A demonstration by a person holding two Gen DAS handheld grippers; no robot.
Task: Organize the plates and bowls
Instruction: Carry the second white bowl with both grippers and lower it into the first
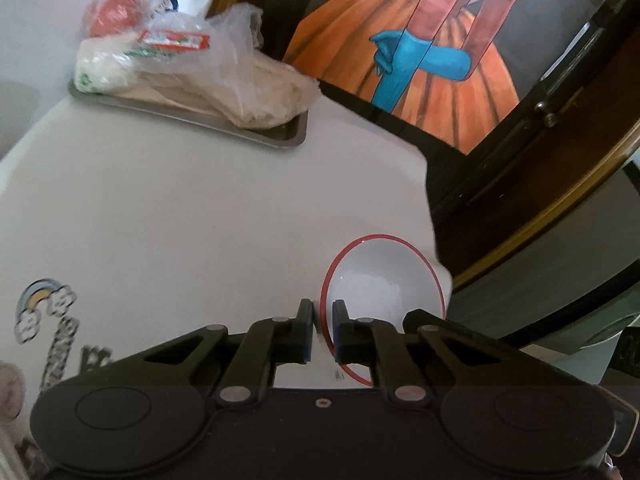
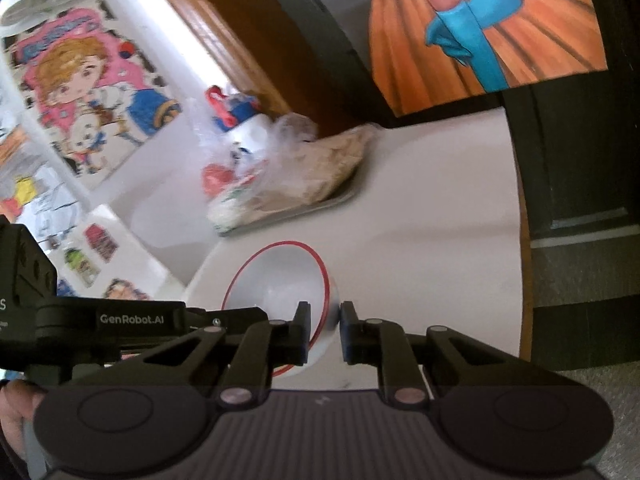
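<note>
A white bowl (image 1: 384, 280) with a thin red rim is held over the white table (image 1: 200, 200), and both grippers grip it. My left gripper (image 1: 322, 320) is shut on the bowl's left rim, one finger inside the wall and one outside. In the right wrist view the same bowl (image 2: 276, 280) tilts its opening toward the camera. My right gripper (image 2: 325, 320) is shut on its right rim. The left gripper's black housing (image 2: 120, 318) reaches in from the left in that view.
A metal tray (image 1: 296, 136) with plastic-bagged food stands at the back of the table, also as the tray (image 2: 344, 200). A painted picture (image 1: 400, 60) leans behind the table. The table edge (image 1: 430, 200) drops off just right of the bowl. Stickers (image 1: 44, 312) mark the near left.
</note>
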